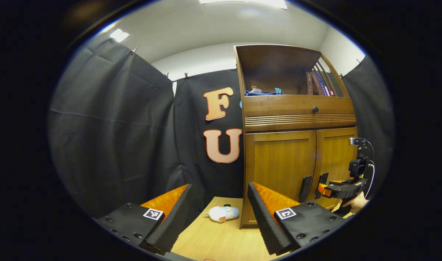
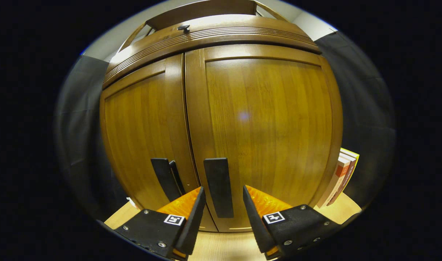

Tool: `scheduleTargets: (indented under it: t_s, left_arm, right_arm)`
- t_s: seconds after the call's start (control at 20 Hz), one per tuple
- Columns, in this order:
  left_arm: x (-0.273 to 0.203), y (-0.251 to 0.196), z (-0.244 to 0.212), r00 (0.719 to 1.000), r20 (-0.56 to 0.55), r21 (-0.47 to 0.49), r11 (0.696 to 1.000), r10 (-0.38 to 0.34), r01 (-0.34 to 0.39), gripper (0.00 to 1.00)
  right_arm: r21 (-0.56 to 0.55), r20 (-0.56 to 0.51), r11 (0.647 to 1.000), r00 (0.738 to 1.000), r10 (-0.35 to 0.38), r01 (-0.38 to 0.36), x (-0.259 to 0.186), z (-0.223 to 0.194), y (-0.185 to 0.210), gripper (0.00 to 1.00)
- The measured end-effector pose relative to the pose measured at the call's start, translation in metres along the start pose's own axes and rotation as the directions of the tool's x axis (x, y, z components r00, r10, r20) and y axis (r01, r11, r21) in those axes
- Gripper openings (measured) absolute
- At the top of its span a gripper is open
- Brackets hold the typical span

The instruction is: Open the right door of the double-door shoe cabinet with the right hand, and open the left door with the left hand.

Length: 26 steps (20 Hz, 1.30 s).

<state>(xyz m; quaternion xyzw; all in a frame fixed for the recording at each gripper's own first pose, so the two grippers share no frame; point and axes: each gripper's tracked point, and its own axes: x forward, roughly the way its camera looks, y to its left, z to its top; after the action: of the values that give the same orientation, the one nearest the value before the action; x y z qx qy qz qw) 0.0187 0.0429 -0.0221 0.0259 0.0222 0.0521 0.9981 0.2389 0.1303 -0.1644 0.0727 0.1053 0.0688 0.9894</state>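
Note:
A brown wooden shoe cabinet (image 1: 297, 116) stands with both lower doors closed. In the right gripper view the right door (image 2: 268, 123) and left door (image 2: 141, 130) meet at the middle, each with a dark vertical handle. My right gripper (image 2: 224, 197) is open, its fingers on either side of the right door's handle (image 2: 218, 186), not pressing on it. The left door's handle (image 2: 165, 177) is just to its left. In the left gripper view my left gripper (image 1: 219, 195) is open, well back from the cabinet; the right gripper (image 1: 324, 189) shows at the handles, held by a hand (image 1: 357, 203).
A white plush toy (image 1: 222, 214) lies on the wooden floor (image 1: 213, 239) left of the cabinet's base. Books (image 2: 342, 177) lean against the cabinet's right side. Above the doors are a drawer with a knob (image 1: 315, 109) and an open shelf with books. Black cloth walls surround.

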Motion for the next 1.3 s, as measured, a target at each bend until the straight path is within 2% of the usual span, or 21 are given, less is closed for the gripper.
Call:
scheduleTargets:
  t_s: [0.1, 0.15, 0.25, 0.5, 0.85, 1.05, 1.1, 1.15, 1.3]
  left_arm:
    - [0.000, 0.004, -0.004, 1.000, -0.008, -0.002, 1.000, 0.007, -0.007, 0.98]
    - [-0.001, 0.006, -0.005, 1.000, -0.011, -0.003, 1.000, 0.010, -0.011, 0.96]
    - [-0.004, 0.011, -0.005, 1.000, -0.012, -0.001, 1.000, 0.021, -0.021, 0.93]
    - [-0.007, 0.020, -0.005, 0.999, -0.012, 0.004, 0.999, 0.034, -0.034, 0.94]
    - [-0.011, 0.026, -0.010, 1.000, -0.013, -0.033, 0.999, 0.023, -0.023, 0.94]
    - [-0.011, 0.024, -0.012, 1.000, -0.016, -0.044, 0.999, -0.001, 0.000, 0.94]
    - [-0.012, 0.024, -0.011, 1.000, -0.011, -0.044, 0.999, -0.002, 0.001, 0.94]
    - [-0.012, 0.024, -0.011, 1.000, -0.006, -0.043, 0.999, -0.003, 0.003, 0.94]
    - [-0.013, 0.022, -0.010, 1.000, 0.000, -0.044, 0.999, -0.023, 0.023, 0.96]
  right_arm:
    - [-0.010, -0.002, 1.000, 1.000, 0.000, 0.000, 0.013, -0.001, 0.001, 0.55]
    - [-0.005, -0.010, 1.000, 1.000, 0.000, 0.000, 0.017, -0.003, 0.002, 0.46]
    - [0.004, -0.022, 1.000, 1.000, 0.000, 0.000, 0.021, -0.006, 0.003, 0.47]
    - [-0.009, -0.014, 1.000, 1.000, 0.005, -0.005, 0.016, -0.009, 0.005, 0.33]
    - [-0.022, 0.010, 0.999, 0.999, 0.031, -0.031, -0.035, -0.014, -0.002, 0.28]
    - [-0.025, 0.020, 1.000, 1.000, 0.005, -0.005, -0.068, -0.017, -0.015, 0.28]
    - [-0.015, 0.027, 1.000, 1.000, -0.005, 0.006, -0.077, -0.017, -0.019, 0.22]
    - [-0.013, 0.037, 1.000, 0.999, -0.017, 0.017, -0.088, -0.019, -0.024, 0.26]
    - [-0.046, 0.035, 0.997, 0.998, -0.053, 0.055, -0.110, -0.020, -0.039, 0.23]
